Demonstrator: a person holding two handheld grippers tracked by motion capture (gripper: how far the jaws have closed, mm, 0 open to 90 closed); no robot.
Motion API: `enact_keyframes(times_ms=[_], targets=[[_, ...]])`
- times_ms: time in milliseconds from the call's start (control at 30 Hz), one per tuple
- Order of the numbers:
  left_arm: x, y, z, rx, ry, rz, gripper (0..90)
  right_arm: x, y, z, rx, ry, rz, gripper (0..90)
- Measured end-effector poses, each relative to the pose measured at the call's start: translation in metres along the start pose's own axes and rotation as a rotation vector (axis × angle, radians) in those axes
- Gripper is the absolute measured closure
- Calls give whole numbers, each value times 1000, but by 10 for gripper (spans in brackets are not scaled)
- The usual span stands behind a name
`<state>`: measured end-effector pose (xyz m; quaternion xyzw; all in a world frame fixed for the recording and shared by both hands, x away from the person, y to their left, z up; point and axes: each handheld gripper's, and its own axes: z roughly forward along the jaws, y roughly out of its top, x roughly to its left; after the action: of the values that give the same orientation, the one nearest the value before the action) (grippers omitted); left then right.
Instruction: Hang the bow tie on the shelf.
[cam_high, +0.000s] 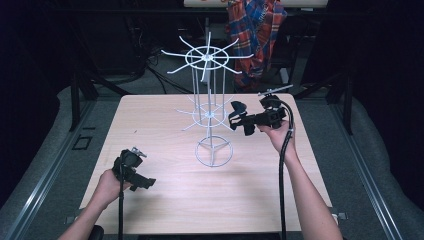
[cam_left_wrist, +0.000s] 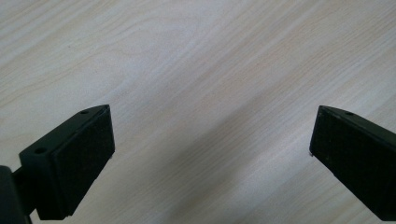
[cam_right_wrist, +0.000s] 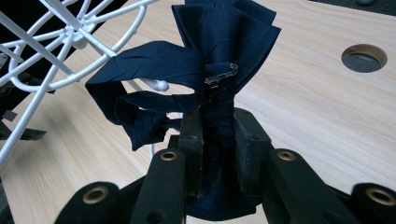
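Navy cloth (cam_right_wrist: 205, 60), a folded bow-like piece with a small clear clip on it, is clamped between my right gripper's (cam_right_wrist: 218, 126) jaws, right of centre in the high view. I see one loop of it touching a tip of the white wire rack's (cam_high: 209, 112) lower ring. My left gripper (cam_left_wrist: 212, 140) sits at lower left of the high view, jaws spread wide over bare light wood table (cam_high: 165, 200), holding nothing. Plaid fabric (cam_high: 256, 30) hangs beyond, top centre.
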<state>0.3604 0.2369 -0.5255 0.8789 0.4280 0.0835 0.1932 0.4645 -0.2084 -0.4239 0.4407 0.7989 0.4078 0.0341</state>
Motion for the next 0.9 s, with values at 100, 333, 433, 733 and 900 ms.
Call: enact_keyframes(times_ms=[100,333,433,733,900], targets=[[0,0,0,0,0,0,1,1,-1,3,1,-7,-5,750],[0,0,0,2,2,0,1,5,-3,12,20,-15,-12,748],[0,0,0,2,1,0,1,6,-5,18,32,-17,-14,747],[0,0,0,2,2,0,1,9,-8,27,44,-23,-24,744],[0,0,0,3,1,0,0,12,-8,29,30,-28,-27,743]])
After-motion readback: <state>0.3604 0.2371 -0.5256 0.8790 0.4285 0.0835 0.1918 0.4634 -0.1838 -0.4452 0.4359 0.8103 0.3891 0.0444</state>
